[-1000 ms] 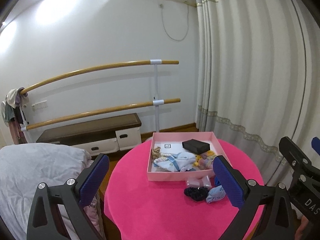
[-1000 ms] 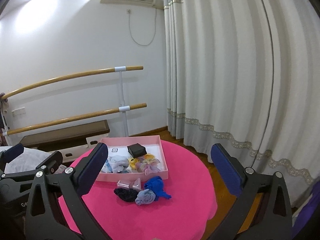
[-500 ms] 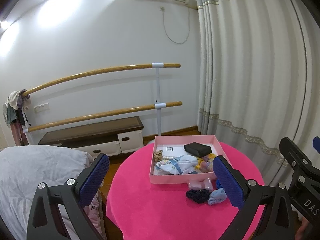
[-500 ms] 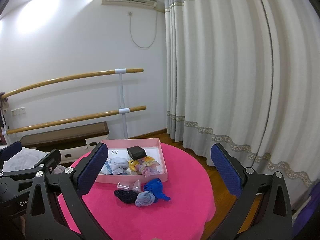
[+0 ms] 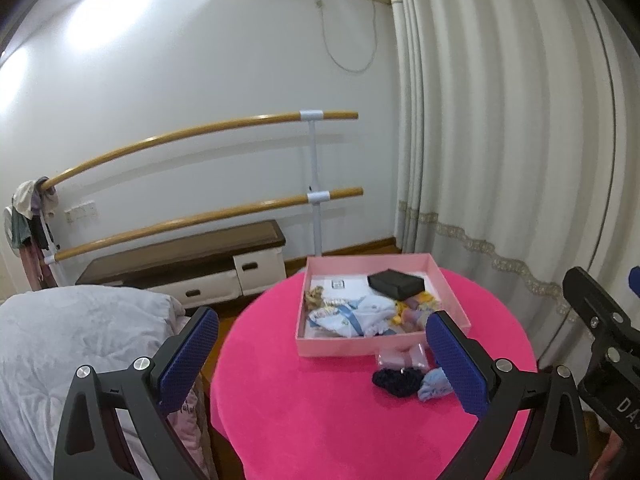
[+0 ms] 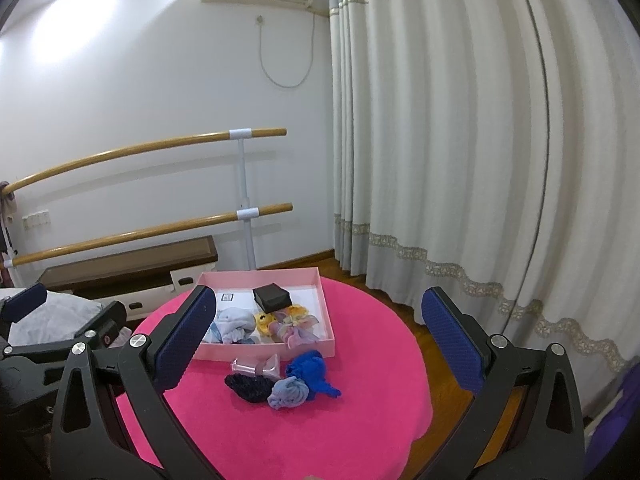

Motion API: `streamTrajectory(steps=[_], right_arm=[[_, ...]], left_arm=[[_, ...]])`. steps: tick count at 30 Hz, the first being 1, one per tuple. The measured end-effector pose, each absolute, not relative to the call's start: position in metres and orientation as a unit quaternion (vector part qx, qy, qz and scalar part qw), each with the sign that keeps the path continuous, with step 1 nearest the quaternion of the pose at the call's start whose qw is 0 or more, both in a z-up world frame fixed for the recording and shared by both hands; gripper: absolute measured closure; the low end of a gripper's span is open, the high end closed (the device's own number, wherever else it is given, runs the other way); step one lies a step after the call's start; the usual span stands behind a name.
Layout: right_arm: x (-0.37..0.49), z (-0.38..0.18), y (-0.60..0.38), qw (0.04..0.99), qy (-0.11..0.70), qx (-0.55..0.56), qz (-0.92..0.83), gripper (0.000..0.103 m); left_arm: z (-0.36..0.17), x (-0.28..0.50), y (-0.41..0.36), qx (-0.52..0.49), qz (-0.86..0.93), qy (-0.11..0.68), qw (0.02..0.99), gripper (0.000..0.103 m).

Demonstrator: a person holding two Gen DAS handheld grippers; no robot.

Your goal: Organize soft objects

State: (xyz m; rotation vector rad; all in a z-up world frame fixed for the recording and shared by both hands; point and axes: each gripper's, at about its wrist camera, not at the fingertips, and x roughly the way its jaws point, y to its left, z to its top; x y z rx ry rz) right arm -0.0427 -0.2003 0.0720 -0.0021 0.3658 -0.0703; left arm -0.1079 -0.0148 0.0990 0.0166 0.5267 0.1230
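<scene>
A pink box (image 5: 362,346) (image 6: 316,349) sits on the far side of a round pink table (image 5: 320,412) (image 6: 360,420). It holds several soft hair pieces and a small black case (image 5: 395,282) (image 6: 272,297). In front of the box lie a clear pink bow (image 6: 256,367), a dark navy scrunchie (image 5: 396,382) (image 6: 248,388), a light blue scrunchie (image 5: 434,386) (image 6: 289,392) and a bright blue one (image 6: 314,370). My left gripper (image 5: 324,360) and my right gripper (image 6: 320,340) both hang open above the table's near side, holding nothing.
A grey-covered bed (image 5: 80,340) lies left of the table. Behind stand a low bench with drawers (image 5: 192,268) and two wooden wall bars (image 5: 200,216). Long curtains (image 6: 460,140) fill the right side, over a wooden floor (image 6: 444,384).
Both views have shifted slightly, so the table and box sit a little lower and nearer the middle of the frames. Both grippers stay open, and the objects have not moved.
</scene>
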Motion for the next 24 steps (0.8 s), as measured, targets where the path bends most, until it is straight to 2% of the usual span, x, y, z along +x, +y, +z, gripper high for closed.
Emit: streamTrajectory(steps=[15, 24], right_arm=[[-0.011, 0.029, -0.206, 0.966, 0.252, -0.013, -0.048, 0.000], [0.027, -0.024, -0.220, 0.939, 0.336, -0.021, -0.066, 0.000]], left_arm=[[0.058, -0.058, -0.021, 0.020, 0.056, 0.333, 0.941, 0.000], [0.009, -0.003, -0.014, 0.024, 0.069, 0.403, 0.912, 0.000]])
